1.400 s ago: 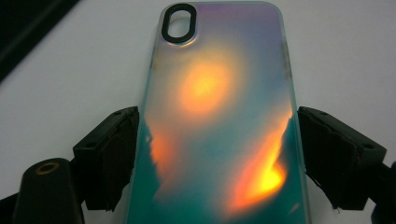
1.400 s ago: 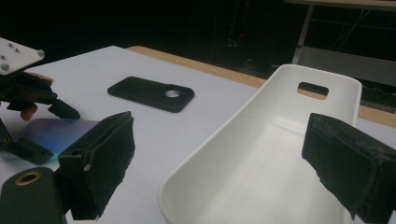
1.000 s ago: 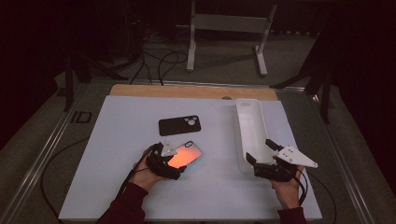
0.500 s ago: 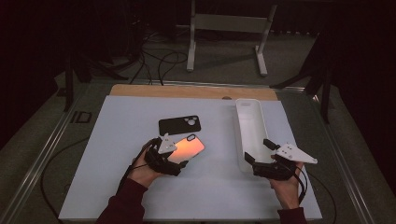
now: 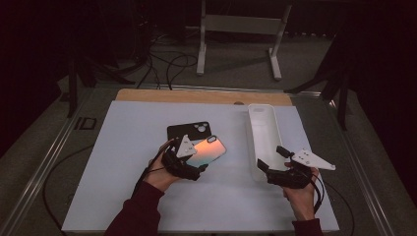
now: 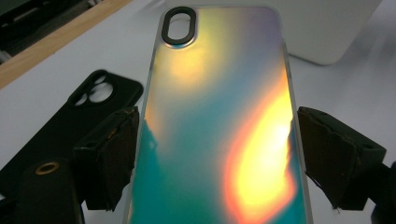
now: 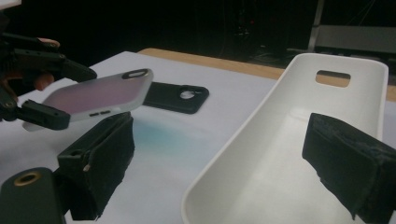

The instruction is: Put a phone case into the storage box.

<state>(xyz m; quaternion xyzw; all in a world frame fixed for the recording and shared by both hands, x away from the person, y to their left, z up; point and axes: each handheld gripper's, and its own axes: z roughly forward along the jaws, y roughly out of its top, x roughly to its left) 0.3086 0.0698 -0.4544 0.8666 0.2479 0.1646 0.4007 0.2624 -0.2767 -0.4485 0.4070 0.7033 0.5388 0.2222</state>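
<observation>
**Iridescent phone case held clear of the table by the left gripper**

An iridescent, glossy phone case with an oval camera cut-out (image 5: pixel 209 152) is seen just left of the centre of the high view, clamped across its width by the left gripper (image 5: pixel 193 166). In the left gripper view the same case (image 6: pixel 219 116) runs up the middle of the frame, and both black jaws are pressed against its long edges, so the gripper is closed on the case. In the right gripper view the case (image 7: pixel 95 100) is seen at the left of the frame, tilted and lifted off the white table surface (image 7: pixel 187 140), with a faint coloured glow thrown onto the table beneath it.

A matte black phone case with a round camera opening (image 5: pixel 190 132) lies flat on the table just above the held case in the high view; it is also visible at the left of the left gripper view (image 6: pixel 70 121).

The right gripper (image 5: pixel 269 158) is found at the lower right of the high view, its jaws standing apart with nothing between them. It is placed at the near end of a long white plastic tray (image 5: pixel 263 132), whose rim is seen between the jaws in the right gripper view (image 7: pixel 289 140).
</observation>
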